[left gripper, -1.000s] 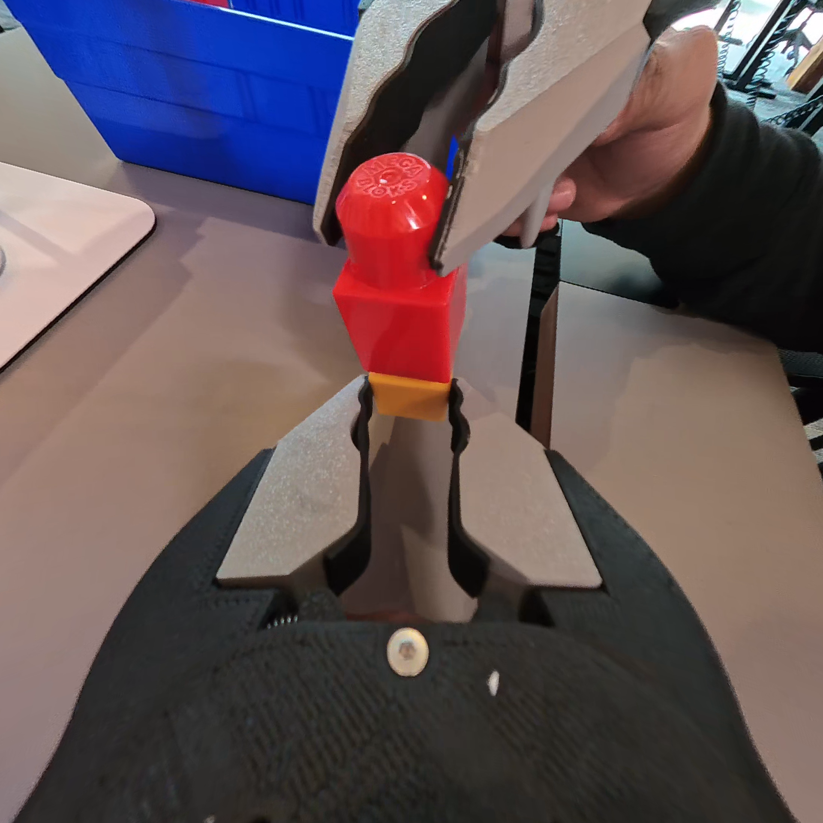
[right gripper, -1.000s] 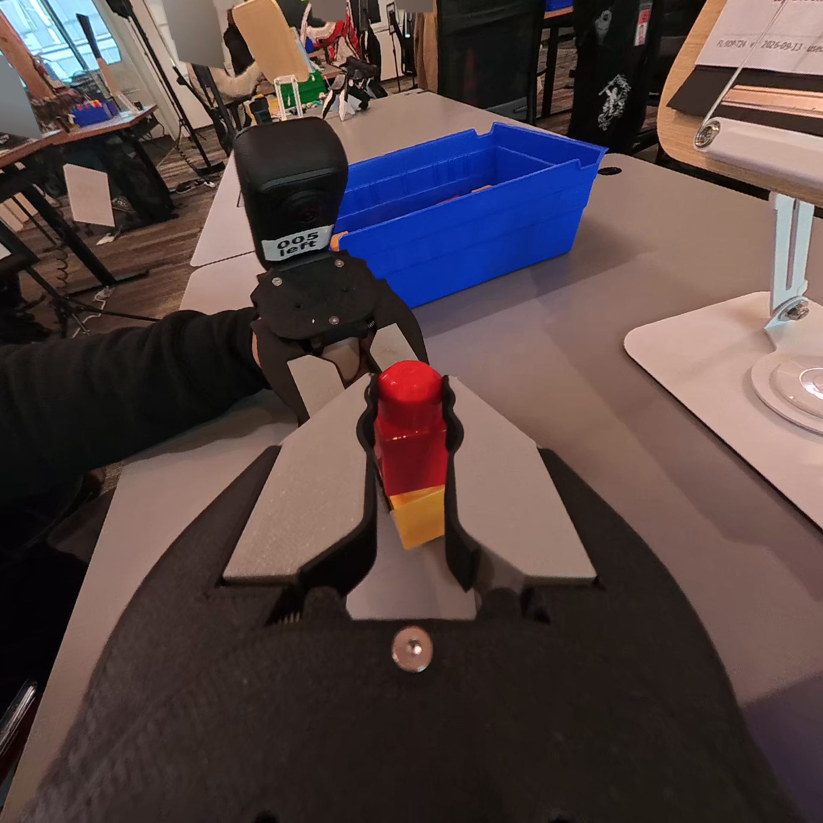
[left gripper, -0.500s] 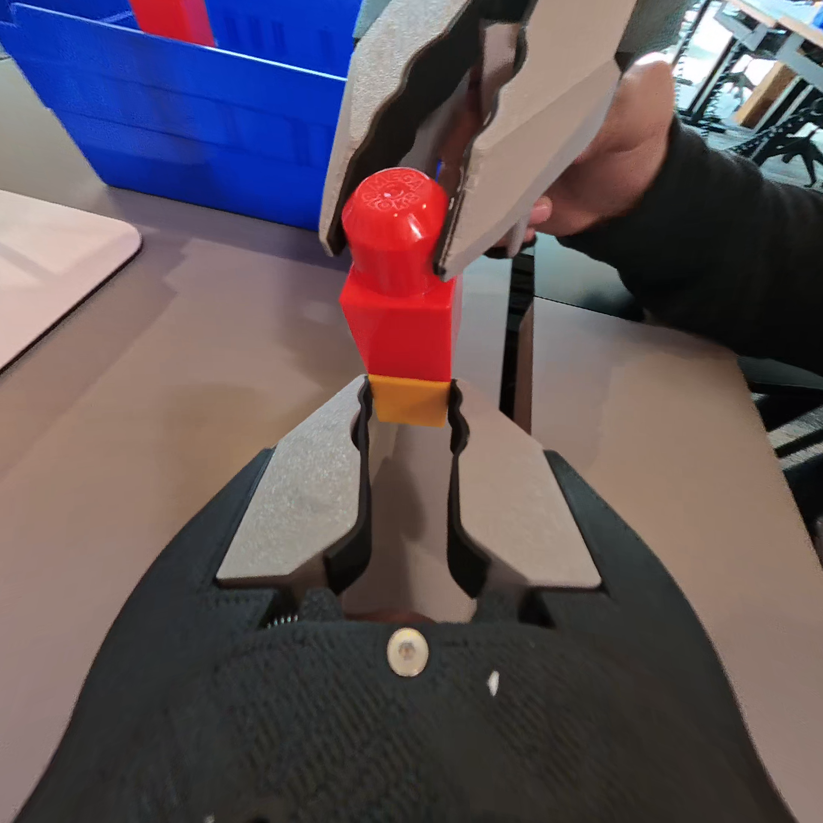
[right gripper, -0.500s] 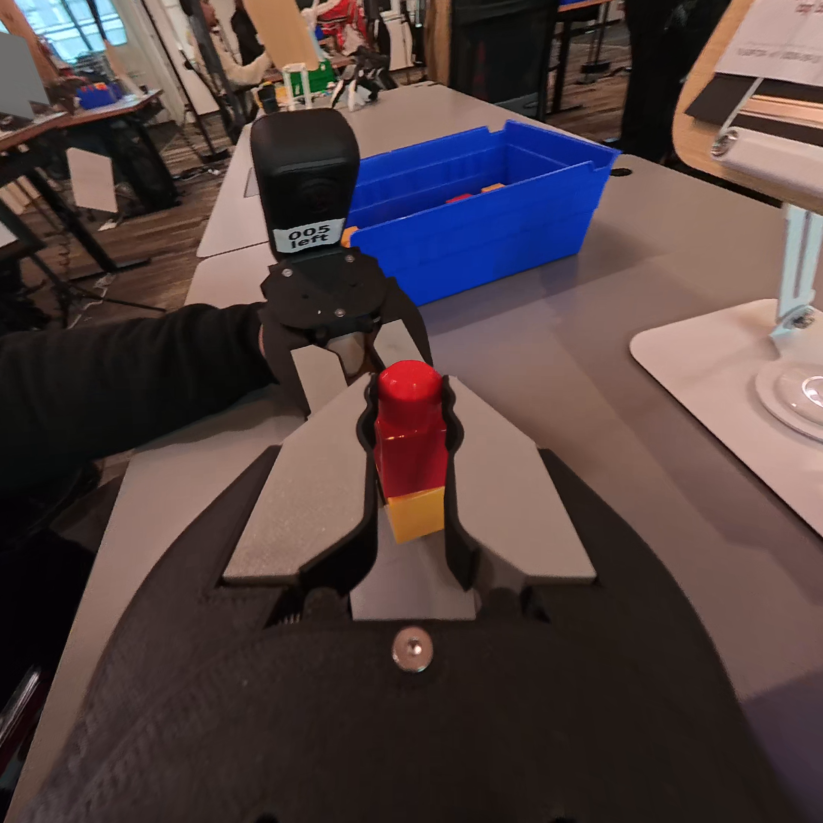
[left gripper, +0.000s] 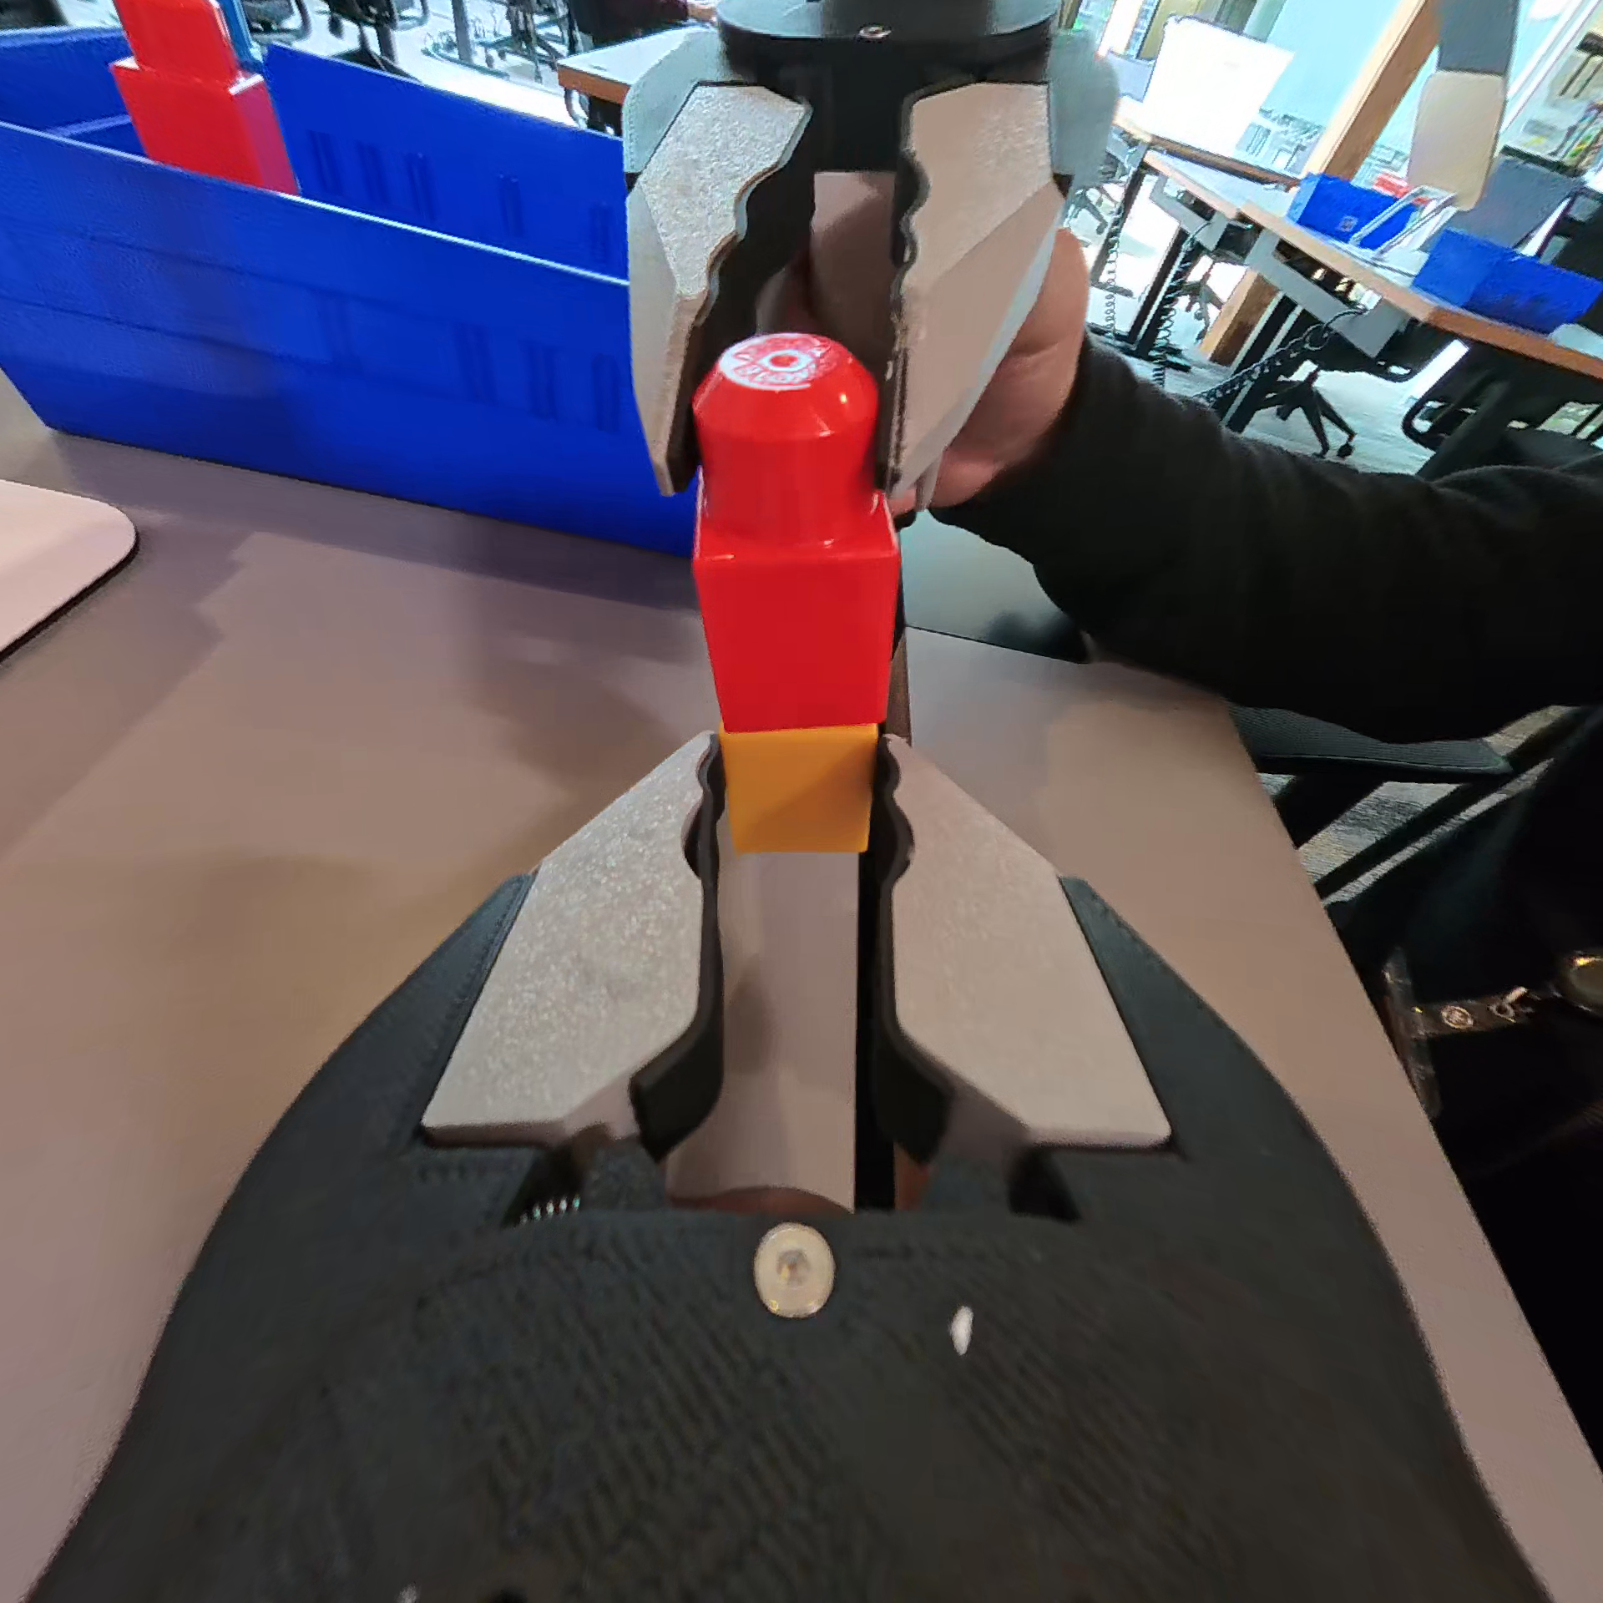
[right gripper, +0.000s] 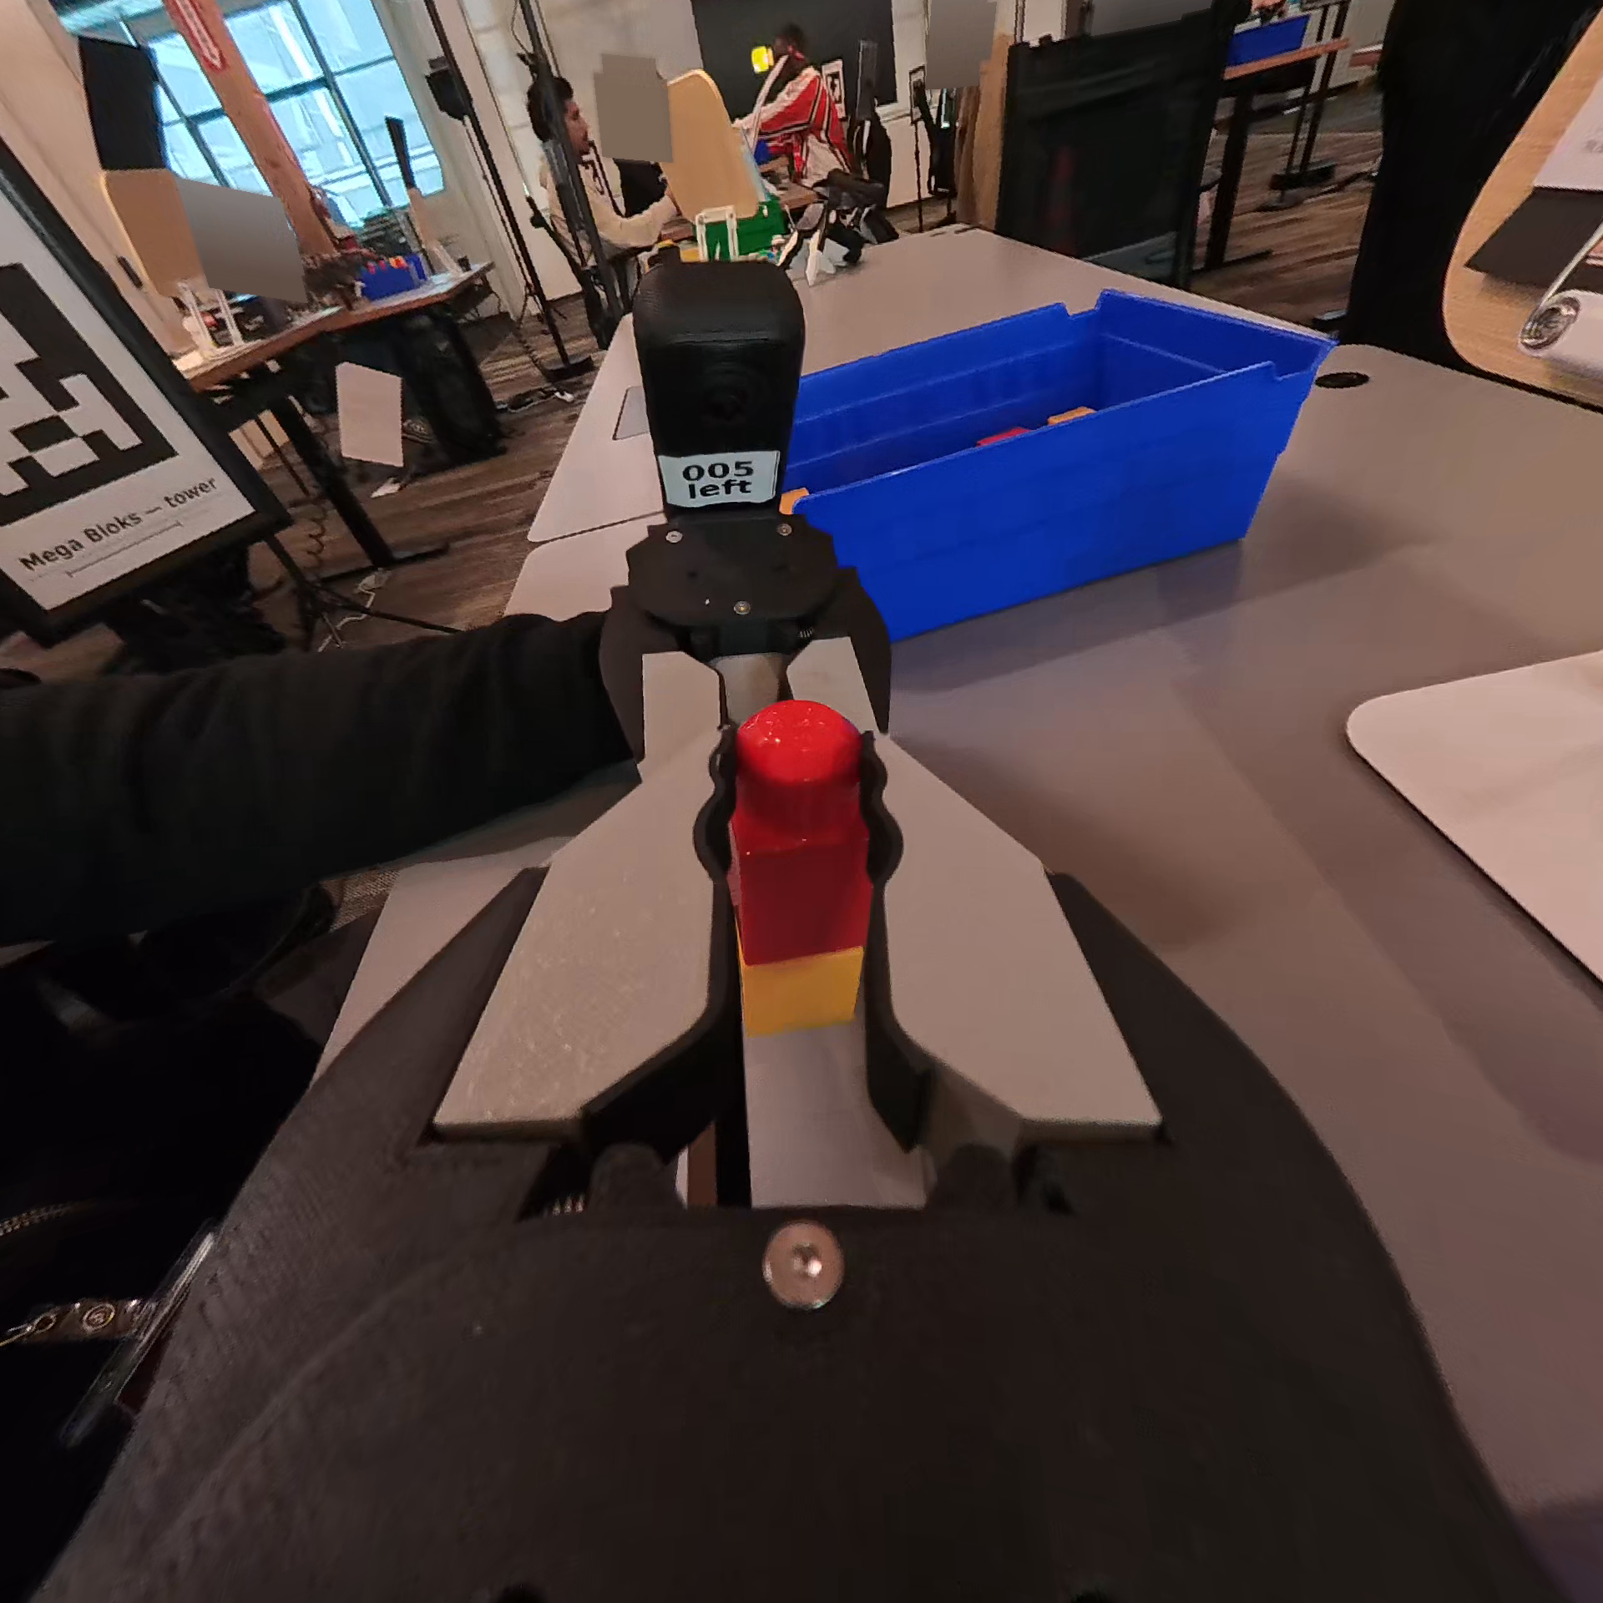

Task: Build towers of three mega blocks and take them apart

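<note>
Glossy plastic red block on yellow block; matt table; grainy grey tongs.

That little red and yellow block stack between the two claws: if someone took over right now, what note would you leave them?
Left claw: shut on the square yellow plastic block, the bottom of the stack.
Right claw: shut on the glossy red plastic block, gripped at its round stud.
The two blocks are joined and held above the grey table.
More blocks lie in the blue plastic bin.
Done: a stack of two. Left: either add a third or pull these apart; I cannot tell which.
</note>
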`<state>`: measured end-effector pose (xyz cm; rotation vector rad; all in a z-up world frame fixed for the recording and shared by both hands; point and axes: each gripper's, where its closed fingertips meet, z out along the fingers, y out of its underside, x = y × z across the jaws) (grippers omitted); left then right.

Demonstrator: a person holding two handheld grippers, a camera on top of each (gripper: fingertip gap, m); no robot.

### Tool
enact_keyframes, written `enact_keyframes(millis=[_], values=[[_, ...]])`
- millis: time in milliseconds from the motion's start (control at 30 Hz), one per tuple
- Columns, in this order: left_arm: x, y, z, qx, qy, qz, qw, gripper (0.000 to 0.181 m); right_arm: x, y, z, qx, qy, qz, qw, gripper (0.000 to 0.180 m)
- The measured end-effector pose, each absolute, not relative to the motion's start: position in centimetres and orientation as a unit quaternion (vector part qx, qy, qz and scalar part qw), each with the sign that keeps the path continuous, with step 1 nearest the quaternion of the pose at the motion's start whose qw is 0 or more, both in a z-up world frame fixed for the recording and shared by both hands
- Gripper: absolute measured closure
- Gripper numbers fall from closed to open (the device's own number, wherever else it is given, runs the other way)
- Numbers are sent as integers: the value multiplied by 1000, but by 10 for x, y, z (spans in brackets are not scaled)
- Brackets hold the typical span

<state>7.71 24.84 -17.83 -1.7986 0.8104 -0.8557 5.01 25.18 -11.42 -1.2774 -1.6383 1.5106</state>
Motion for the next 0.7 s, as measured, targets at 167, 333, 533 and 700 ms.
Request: enact_keyframes(millis=[167,333,533,700], values=[[71,261,-178,-747,306,-326,492,149,42,263,-114,-503,-579,567,300,154],[61,274,-182,-768,279,-287,500,149,35,278,-117,-540,-544,553,327,155],[65,260,-170,-736,290,-345,505,150,38,271,-112,-523,-545,578,310,154],[73,251,-163,-715,307,-372,505,149,46,261,-103,-490,-560,602,290,154]])
